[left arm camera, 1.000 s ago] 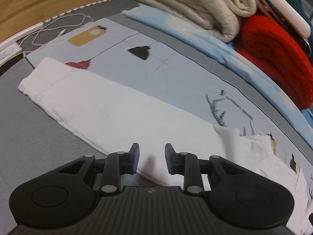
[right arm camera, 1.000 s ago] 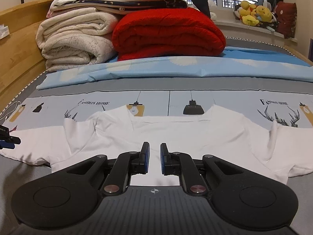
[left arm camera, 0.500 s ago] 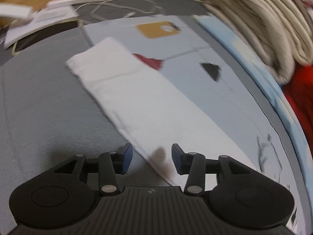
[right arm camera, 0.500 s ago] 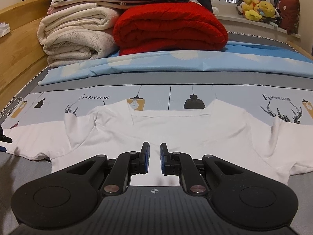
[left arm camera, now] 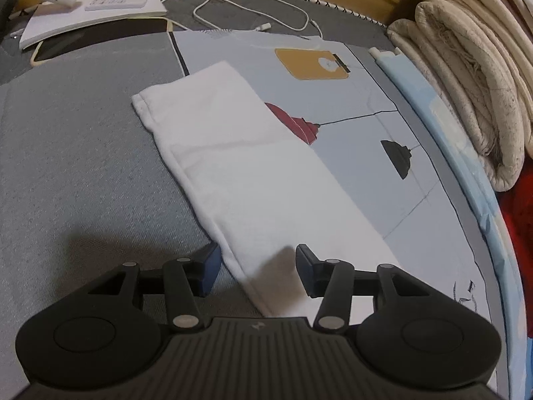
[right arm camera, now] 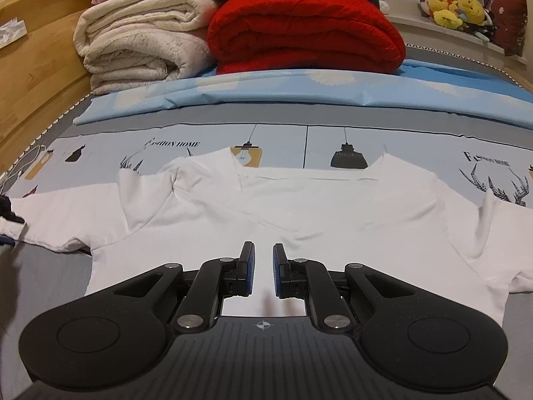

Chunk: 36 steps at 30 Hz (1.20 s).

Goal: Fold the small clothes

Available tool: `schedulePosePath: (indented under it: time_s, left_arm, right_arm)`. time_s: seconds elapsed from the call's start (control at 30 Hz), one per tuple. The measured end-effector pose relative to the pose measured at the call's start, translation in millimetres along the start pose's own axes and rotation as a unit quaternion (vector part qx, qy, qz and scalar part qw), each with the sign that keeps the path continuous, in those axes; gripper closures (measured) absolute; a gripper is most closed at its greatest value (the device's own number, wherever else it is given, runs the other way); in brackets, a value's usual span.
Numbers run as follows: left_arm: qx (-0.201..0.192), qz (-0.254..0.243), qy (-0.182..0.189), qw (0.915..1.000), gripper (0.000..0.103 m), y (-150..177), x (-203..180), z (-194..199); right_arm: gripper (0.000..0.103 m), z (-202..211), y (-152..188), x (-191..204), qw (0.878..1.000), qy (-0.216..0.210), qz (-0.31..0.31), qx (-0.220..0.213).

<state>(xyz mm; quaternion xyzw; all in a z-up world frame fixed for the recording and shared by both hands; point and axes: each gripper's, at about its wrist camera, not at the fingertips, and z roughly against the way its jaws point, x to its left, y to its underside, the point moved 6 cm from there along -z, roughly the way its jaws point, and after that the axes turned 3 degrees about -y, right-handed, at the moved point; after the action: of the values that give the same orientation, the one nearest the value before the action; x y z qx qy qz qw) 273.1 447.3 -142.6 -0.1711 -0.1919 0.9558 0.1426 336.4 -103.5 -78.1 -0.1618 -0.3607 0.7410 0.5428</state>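
A white long-sleeved shirt (right arm camera: 299, 206) lies spread flat on the printed bedsheet (right arm camera: 399, 146), collar towards the far side. In the left wrist view its long sleeve (left arm camera: 240, 166) runs from the cuff at upper left down to my left gripper (left arm camera: 258, 266). That gripper's jaws are closing, with the sleeve's near edge lying between them and the pads not touching it. My right gripper (right arm camera: 264, 266) hovers over the middle of the shirt's body. Its jaws stand a narrow gap apart with nothing in them.
Folded cream blankets (right arm camera: 143, 43) and a red quilt (right arm camera: 306, 30) are stacked at the back against the wooden headboard (right arm camera: 33, 76). A white cable (left arm camera: 253, 10), a white lamp base (left arm camera: 90, 10) and a phone (left arm camera: 56, 50) lie beyond the cuff. Plush toys (right arm camera: 456, 6) sit far right.
My left gripper has rolled and slid along the sleeve towards the cuff, and its jaws now stand wider with the sleeve's edge between them. The right gripper has hardly moved.
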Motion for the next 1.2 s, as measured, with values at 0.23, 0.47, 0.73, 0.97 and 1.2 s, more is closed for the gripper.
schedulePosePath:
  time_s: [0.23, 0.47, 0.73, 0.97, 1.2]
  left_arm:
    - [-0.064, -0.067, 0.014, 0.9956, 0.100, -2, -39, 33]
    - [-0.085, -0.163, 0.146, 0.9721, 0.100, 52, -129, 114]
    - [-0.014, -0.397, 0.297, 0.8681, 0.099, 224, -228, 190]
    - [-0.010, -0.446, 0.317, 0.8368, 0.068, 262, -234, 213]
    - [-0.009, -0.374, 0.238, 0.8961, 0.067, 214, -219, 180]
  right_arm:
    - [0.092, -3, 2, -1, 1.000, 0.002, -0.001, 0.006]
    - [0.092, 0, 1, 2, 1.000, 0.002, -0.004, 0.003]
    - [0.092, 13, 5, 3, 1.000, 0.013, -0.014, 0.003]
    - [0.092, 15, 15, -2, 0.998, 0.039, -0.035, 0.030]
    - [0.092, 22, 18, -12, 0.997, 0.041, -0.058, 0.032]
